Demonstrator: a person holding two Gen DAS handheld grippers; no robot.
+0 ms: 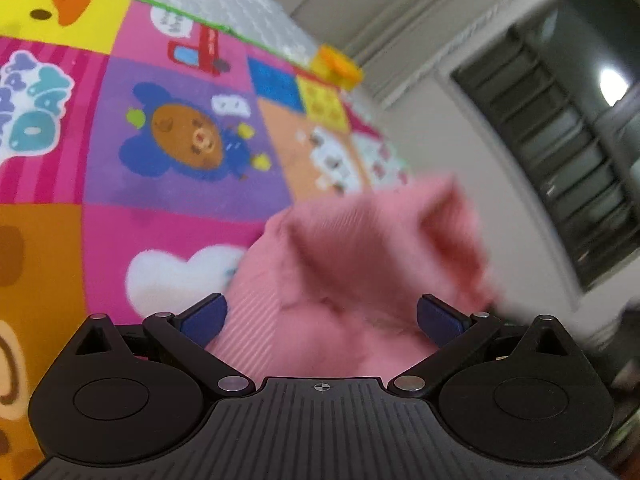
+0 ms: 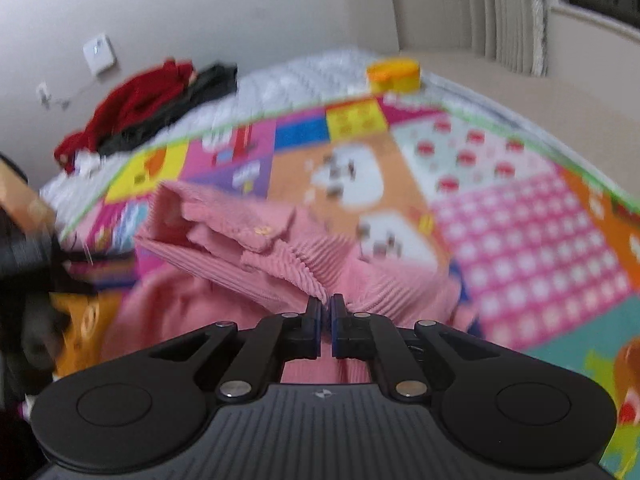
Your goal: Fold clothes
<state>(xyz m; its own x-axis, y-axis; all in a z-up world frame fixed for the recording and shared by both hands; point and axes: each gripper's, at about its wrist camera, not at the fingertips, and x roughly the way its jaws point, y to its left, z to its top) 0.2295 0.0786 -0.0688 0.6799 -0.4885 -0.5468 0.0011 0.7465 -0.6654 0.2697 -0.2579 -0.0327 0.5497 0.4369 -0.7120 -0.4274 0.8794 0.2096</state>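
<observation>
**Two hand-held grippers, one pink corduroy garment, only one actually gripping**

Two tools in play here. Going left to right: the left hand-held gripper [image 1: 320,316] has its fingers spread wide apart, with the pink garment [image 1: 360,264] bunched up between and beyond them, but the blue pads aren't touching any of it. The right hand-held gripper [image 2: 326,312] has its fingers pressed together, pinching a ribbed edge of that same garment [image 2: 256,240], which sits crumpled on the colourful play mat [image 2: 520,220].

What could go wrong, I reckon: the pinch is right at the fringe of the cloth, so a quick tug could pull it free. And with only one side held, the garment may drag into a lump instead of spreading flat for a fold.

View differences: the right camera shows a cuff with a small button, a heap of red and black clothes [image 2: 148,108] on the white cover near the wall, and a yellow tub [image 2: 394,74]. The left camera is blurrier on the garment, but shows a louvred window [image 1: 560,152] and a bear drawing on the mat [image 1: 188,136].
</observation>
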